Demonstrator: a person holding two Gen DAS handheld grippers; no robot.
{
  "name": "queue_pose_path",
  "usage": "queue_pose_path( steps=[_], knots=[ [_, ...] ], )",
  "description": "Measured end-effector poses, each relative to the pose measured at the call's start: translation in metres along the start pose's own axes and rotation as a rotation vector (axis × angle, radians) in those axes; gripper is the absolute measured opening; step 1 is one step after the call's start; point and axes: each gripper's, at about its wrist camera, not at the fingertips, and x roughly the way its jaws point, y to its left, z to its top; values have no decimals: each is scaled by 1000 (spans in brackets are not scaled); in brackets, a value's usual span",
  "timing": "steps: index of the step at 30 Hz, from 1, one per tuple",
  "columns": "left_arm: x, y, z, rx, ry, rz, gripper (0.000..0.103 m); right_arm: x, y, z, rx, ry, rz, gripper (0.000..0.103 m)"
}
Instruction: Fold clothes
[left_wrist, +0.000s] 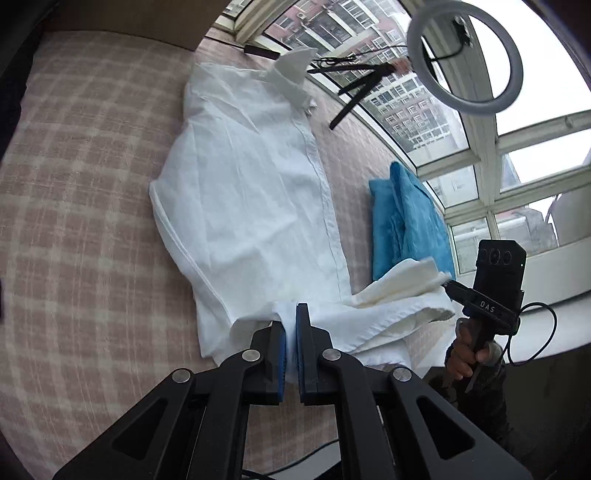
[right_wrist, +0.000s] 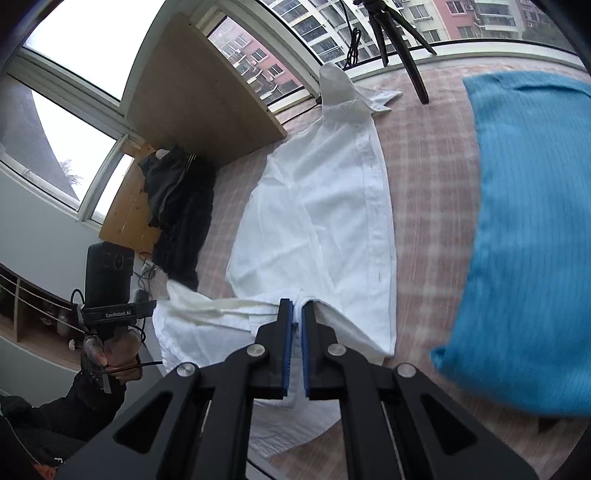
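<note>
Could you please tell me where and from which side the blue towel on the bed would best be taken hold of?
Probably at the near bottom corner of the blue towel, coming in low from the near bed edge. It lies flat on the checked bedspread beside the white shirt, apart from it, so that free corner is the easiest to pinch. Both claws, left claw and right claw, are shut on the shirt hem now.

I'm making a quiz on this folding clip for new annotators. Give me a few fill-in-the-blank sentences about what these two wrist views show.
1. The left gripper and the right gripper are both shut on the hem of a ____ shirt.
2. The shirt lies on a bedcover with a pink ____ pattern.
3. The folded garment beside the shirt is ____.
4. The ring light stands in front of the ____.

Missing words: white; checked; blue; window
</note>
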Motion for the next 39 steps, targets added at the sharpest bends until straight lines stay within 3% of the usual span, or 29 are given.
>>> queue_pose_path(
  steps=[5,9,10,13,14,16,18,19,20,24,27,30,32,35,37,39],
  knots=[
    [44,35,49,-71,30,110,4,64,-6,61,-41,123,-249,7],
    [67,44,56,-74,74,110,4,48,0,64,-23,105,-233,10],
    [69,45,56,-71,77,108,4,41,3,63,-27,90,-233,18],
    [73,47,57,-72,89,100,4,2,12,46,-47,-6,-323,62],
    [73,47,57,-80,93,99,4,-10,12,40,-46,-31,-344,62],
    [75,45,59,-72,104,103,4,-29,9,27,-22,-72,-363,62],
    [71,42,60,-64,111,112,4,-28,12,11,-22,-27,-301,51],
    [71,39,60,-46,116,121,4,-19,13,2,-24,22,-281,23],
    [73,36,61,-30,119,134,4,-7,13,-7,-27,63,-275,7],
    [74,25,60,34,127,183,4,47,9,-42,-38,198,-259,7],
    [77,16,61,89,134,228,4,83,7,-52,-30,238,-199,7],
    [79,9,61,121,142,261,4,85,12,-39,5,155,-80,7],
    [82,7,61,139,149,277,5,68,9,-19,43,24,-48,7],
    [87,7,63,145,152,279,5,33,-9,8,141,-181,-116,7],
    [86,9,64,149,155,277,5,22,-10,8,120,-176,-159,7],
    [85,11,64,147,160,276,6,25,-7,-1,85,-90,-138,7]
  ],
)
